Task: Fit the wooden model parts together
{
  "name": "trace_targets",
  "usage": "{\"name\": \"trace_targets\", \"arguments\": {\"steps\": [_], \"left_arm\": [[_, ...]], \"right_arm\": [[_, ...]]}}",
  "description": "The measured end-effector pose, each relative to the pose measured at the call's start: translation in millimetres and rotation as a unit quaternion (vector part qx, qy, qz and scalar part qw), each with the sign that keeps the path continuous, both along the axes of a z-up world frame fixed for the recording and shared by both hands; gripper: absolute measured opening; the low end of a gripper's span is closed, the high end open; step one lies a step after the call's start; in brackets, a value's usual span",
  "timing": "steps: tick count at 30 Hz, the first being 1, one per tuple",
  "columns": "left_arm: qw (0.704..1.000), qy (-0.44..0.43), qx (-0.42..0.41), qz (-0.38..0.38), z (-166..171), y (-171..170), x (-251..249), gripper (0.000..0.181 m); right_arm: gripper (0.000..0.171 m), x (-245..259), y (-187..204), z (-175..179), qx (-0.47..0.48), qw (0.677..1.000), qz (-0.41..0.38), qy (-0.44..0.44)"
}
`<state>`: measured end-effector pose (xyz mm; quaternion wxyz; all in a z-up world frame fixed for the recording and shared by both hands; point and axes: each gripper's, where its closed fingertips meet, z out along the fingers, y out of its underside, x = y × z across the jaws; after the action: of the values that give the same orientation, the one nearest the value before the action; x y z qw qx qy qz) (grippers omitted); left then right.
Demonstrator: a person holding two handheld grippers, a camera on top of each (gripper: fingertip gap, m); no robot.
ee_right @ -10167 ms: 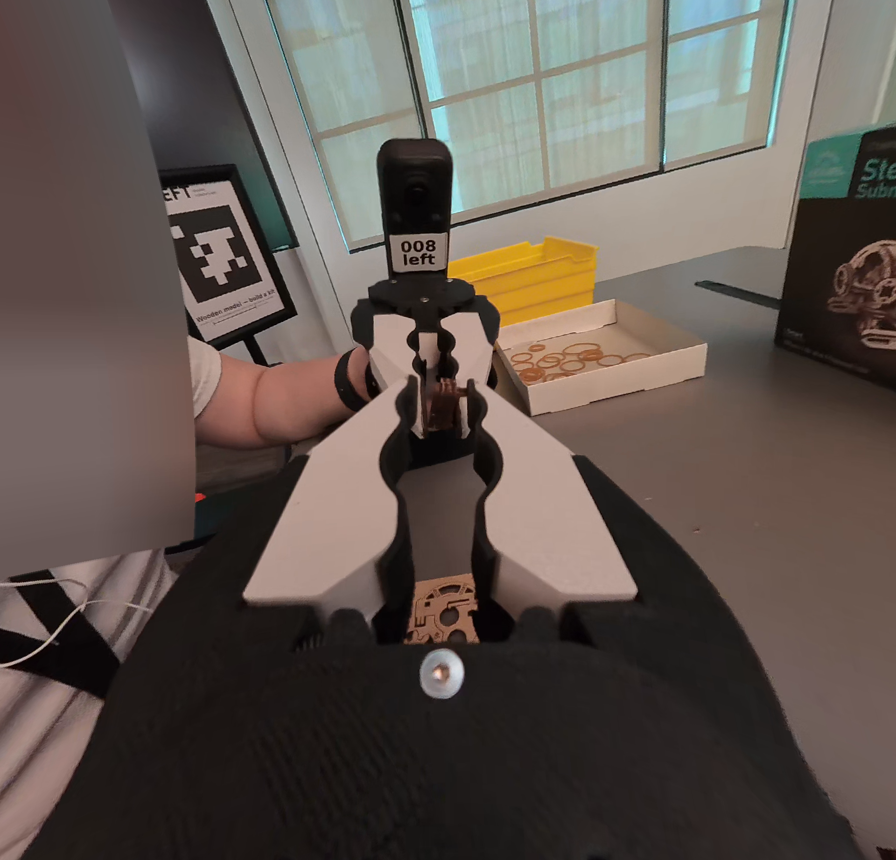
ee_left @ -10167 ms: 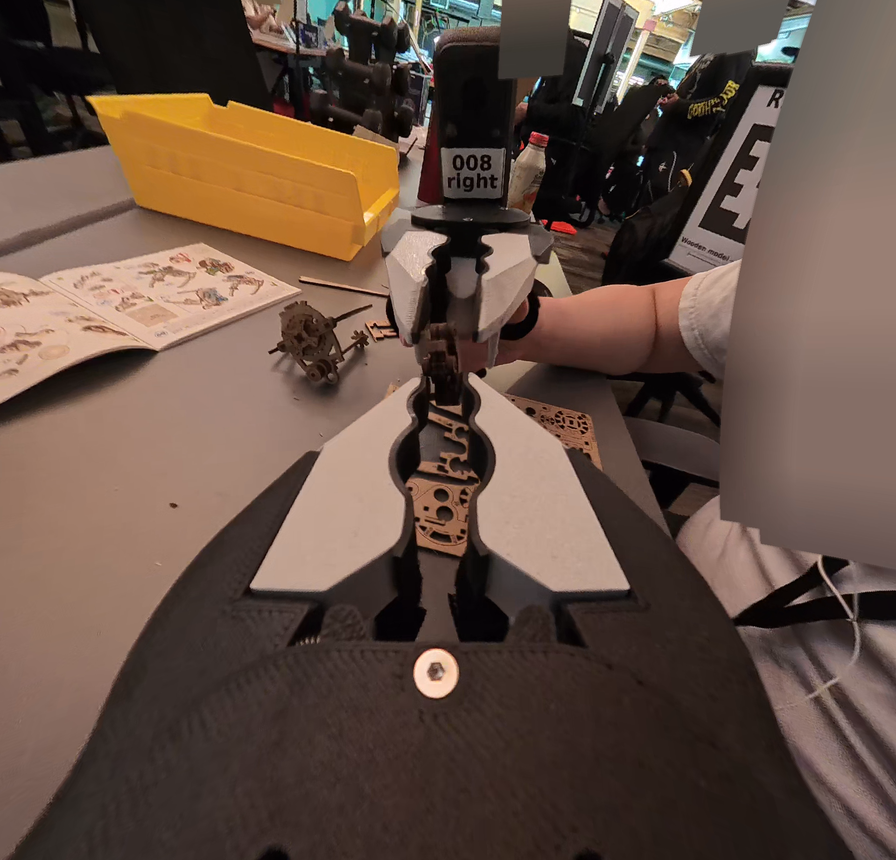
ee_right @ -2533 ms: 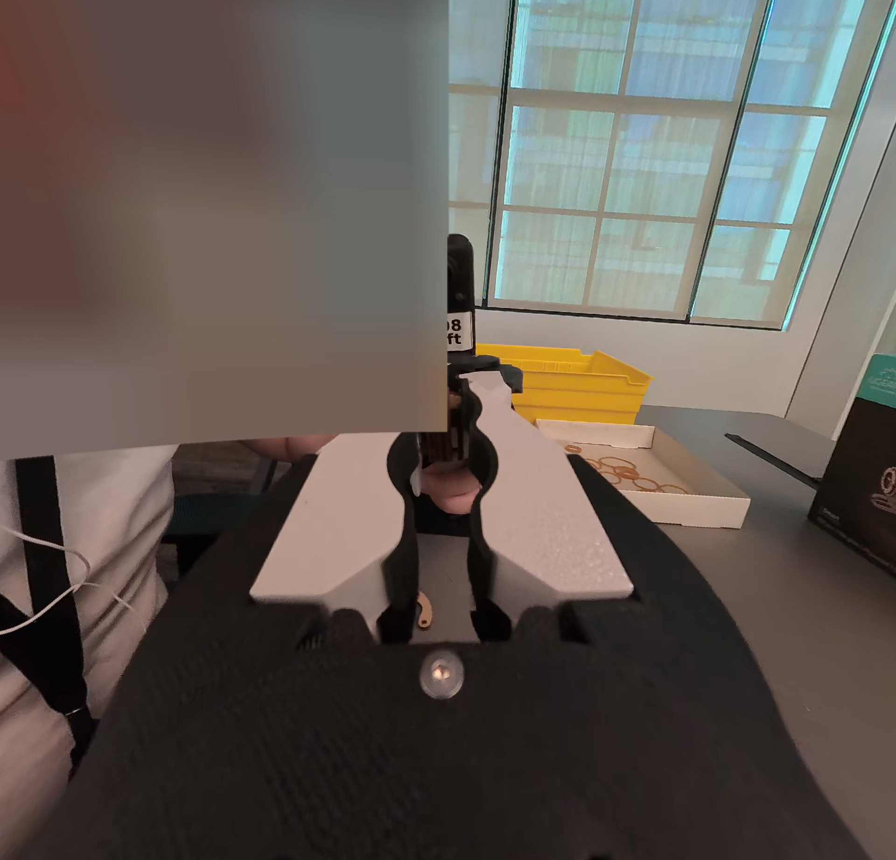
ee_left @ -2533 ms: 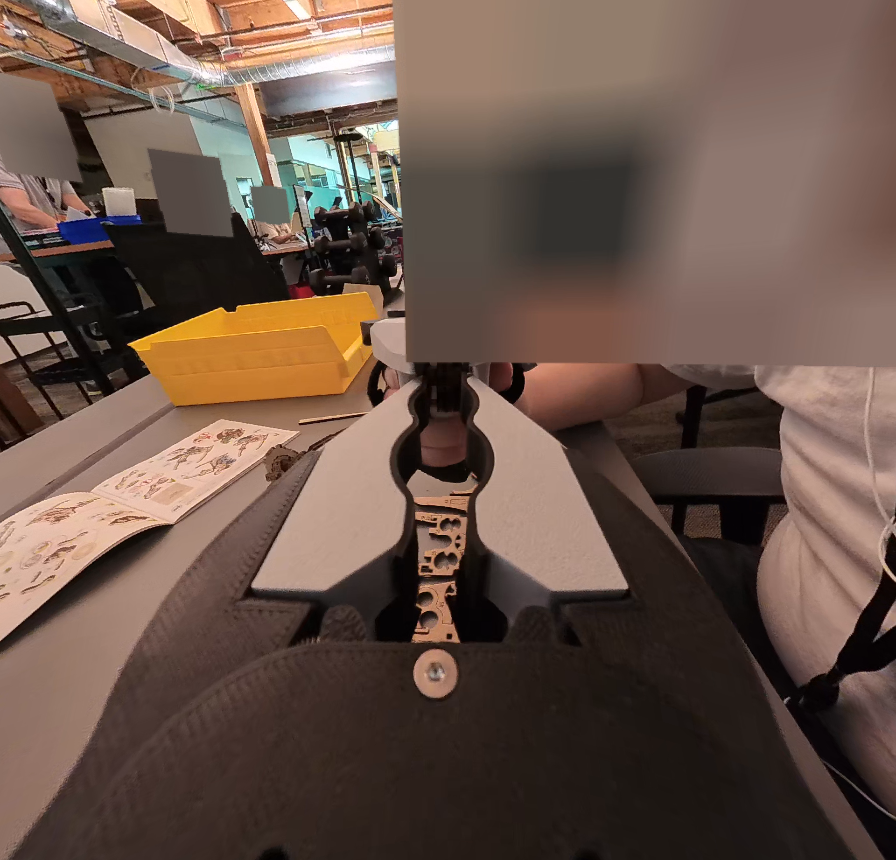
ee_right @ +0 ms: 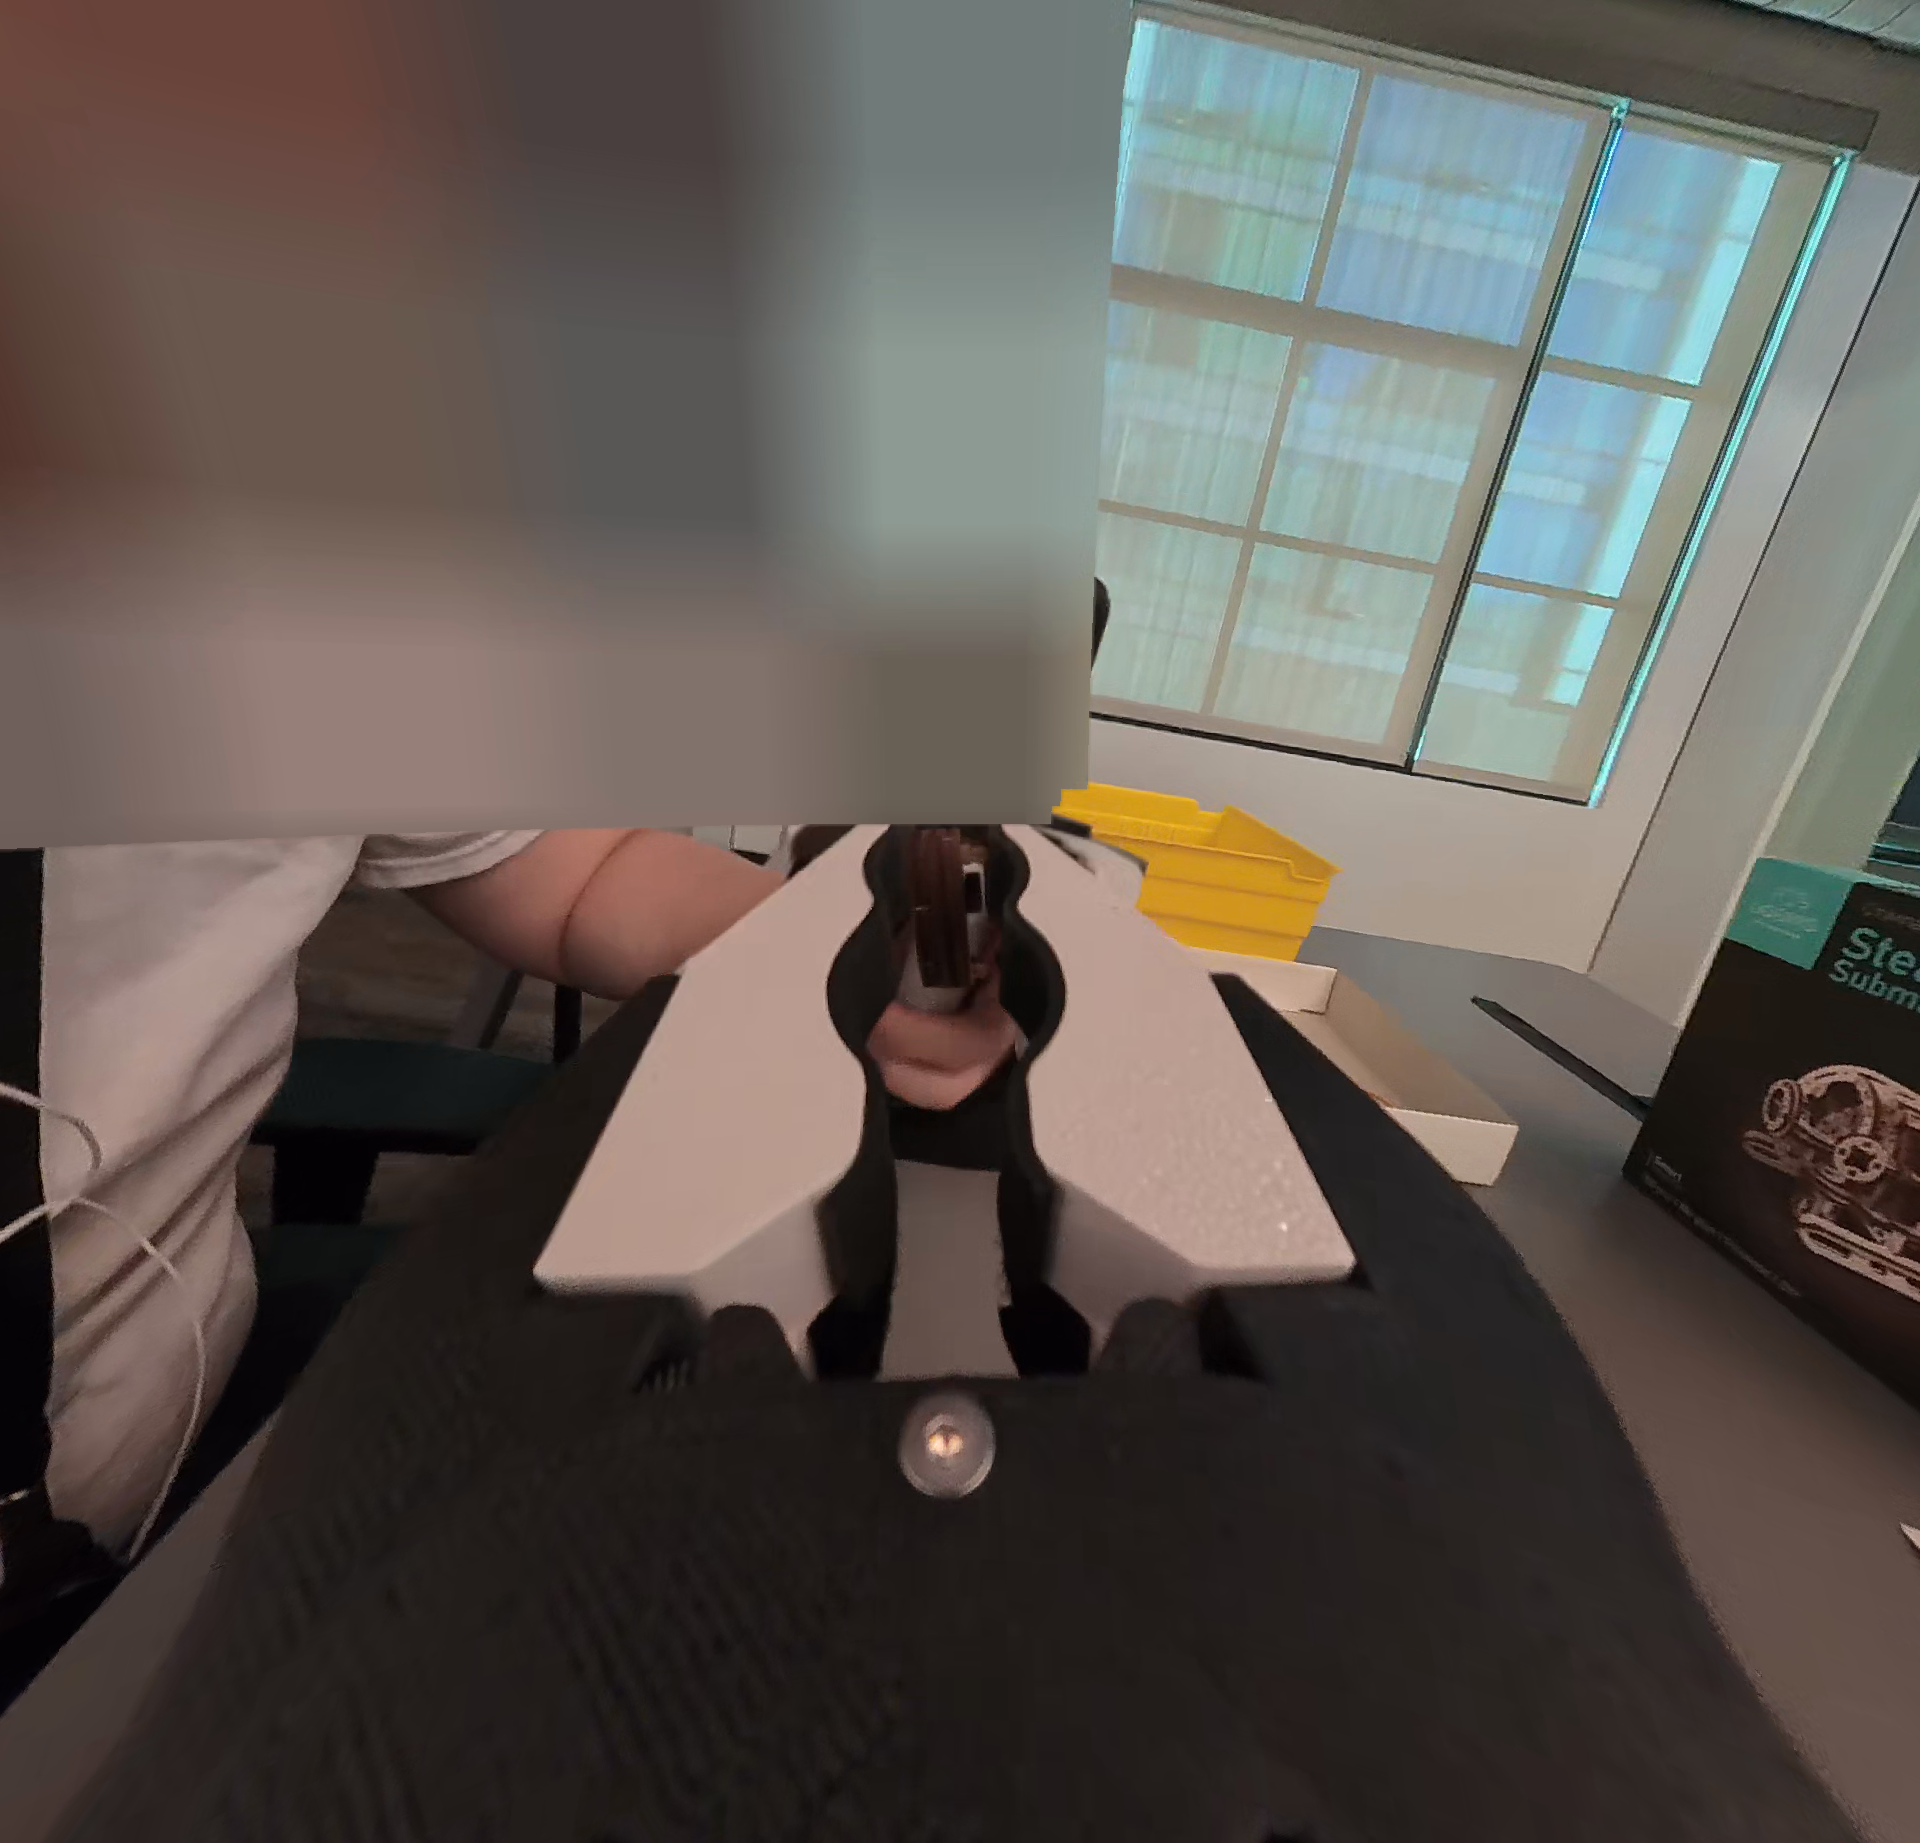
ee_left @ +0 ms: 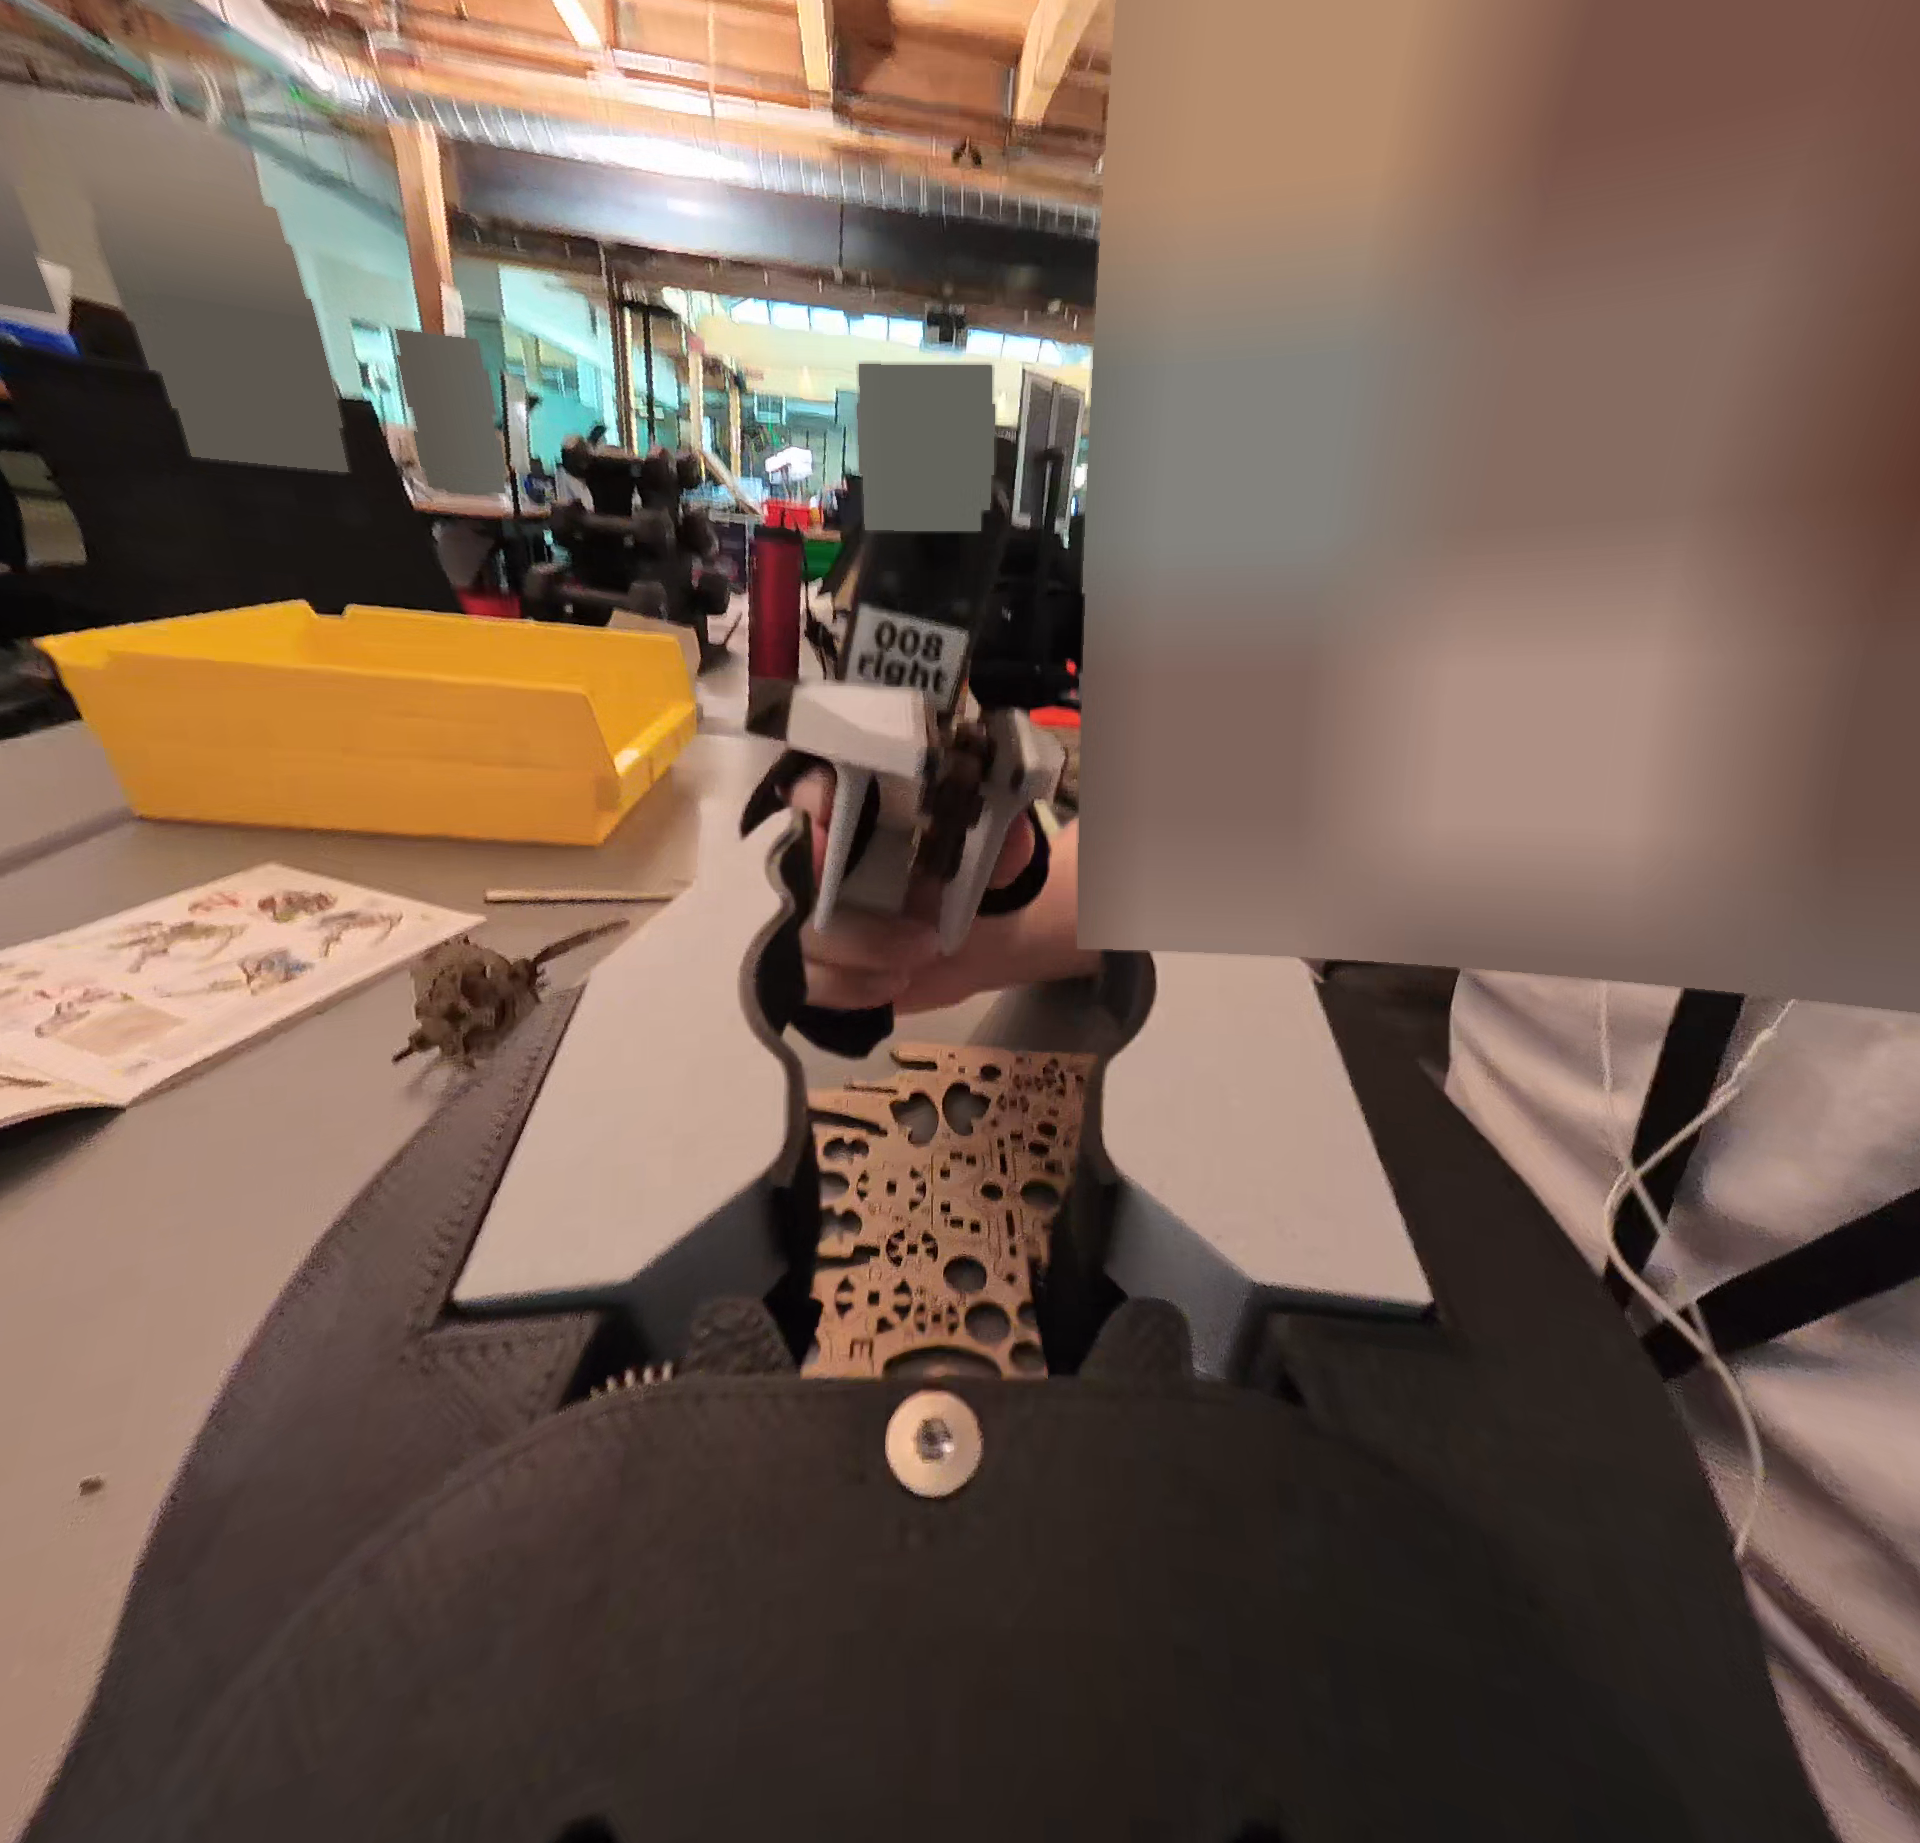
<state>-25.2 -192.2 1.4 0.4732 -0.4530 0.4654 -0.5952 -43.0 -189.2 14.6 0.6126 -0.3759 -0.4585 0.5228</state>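
- A small wooden gear assembly (ee_left: pixel 951 785), dark brown, sits clamped in the right gripper (ee_right: pixel 940 910), held up above the grey table (ee_left: pixel 156 1326); it looks light, thin-layered and brittle, so grip it by the flat faces, not the teeth.
- The left gripper (ee_left: pixel 940 972) stands wide apart and empty, its right fingertip hidden behind a privacy patch.
- Below it lies one laser-cut wooden sheet (ee_left: pixel 940 1211), stiff but easily snapped.
- One more partly built wooden assembly (ee_left: pixel 473 993) rests beside one open instruction booklet (ee_left: pixel 187 962).
- Further out: two yellow bin stacks (ee_left: pixel 364 723) (ee_right: pixel 1205 868), one white tray (ee_right: pixel 1434 1118), one kit box (ee_right: pixel 1787 1097), one thin stick (ee_left: pixel 577 897).
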Motion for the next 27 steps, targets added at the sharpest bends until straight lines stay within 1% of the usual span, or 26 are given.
{"name": "trace_targets", "arguments": {"steps": [2, 3, 6, 7, 10, 13, 16, 19, 21, 24, 27], "left_arm": [[0.999, 0.036, 0.02, 0.012, -12.7, 0.5, 6.5, 0.052], [0.998, 0.046, 0.032, 0.025, -16.9, 1.6, 9.3, 0.047], [0.994, 0.047, 0.08, 0.057, -17.9, 2.5, 11.1, 0.015], [0.992, 0.044, 0.098, 0.061, -17.0, 1.8, 9.8, 0.01], [0.989, 0.065, 0.112, 0.072, -22.1, 6.4, 9.1, 0.01], [0.983, 0.113, 0.123, 0.081, -35.3, 13.9, 9.1, 0.011], [0.955, 0.186, 0.191, 0.126, -54.6, 28.9, 6.1, 0.01], [0.925, 0.233, 0.259, 0.152, -68.5, 37.3, 2.4, 0.01], [0.916, 0.248, 0.274, 0.156, -73.9, 39.8, 1.4, 0.01], [0.914, 0.262, 0.272, 0.148, -80.6, 39.7, 1.2, 0.01], [0.909, 0.274, 0.279, 0.145, -85.4, 40.3, 0.2, 0.01]], "right_arm": [[0.012, -0.7, -0.7, 1.4, -0.015, 1.0, 0.01, 0.01], [0.012, -2.3, -1.0, 0.4, -0.021, 1.0, 0.013, 0.011], [0.012, -8.2, -2.5, -5.8, -0.03, 0.999, 0.024, 0.001], [0.012, -7.9, -0.3, -6.5, -0.033, 0.999, 0.021, 0.0], [0.012, -7.7, 4.3, -13.0, -0.029, 0.999, 0.02, -0.029], [0.014, -7.4, 10.3, -27.1, 0.002, 0.995, 0.008, -0.1], [0.02, -3.0, 21.1, -48.9, 0.043, 0.978, -0.023, -0.201], [0.022, 1.5, 25.9, -66.1, 0.064, 0.96, -0.035, -0.269], [0.021, 2.7, 28.3, -71.2, 0.081, 0.953, -0.047, -0.289], [0.012, 4.4, 33.1, -78.1, 0.134, 0.937, -0.08, -0.312], [0.012, 4.4, 33.8, -82.7, 0.162, 0.926, -0.092, -0.328]]}}
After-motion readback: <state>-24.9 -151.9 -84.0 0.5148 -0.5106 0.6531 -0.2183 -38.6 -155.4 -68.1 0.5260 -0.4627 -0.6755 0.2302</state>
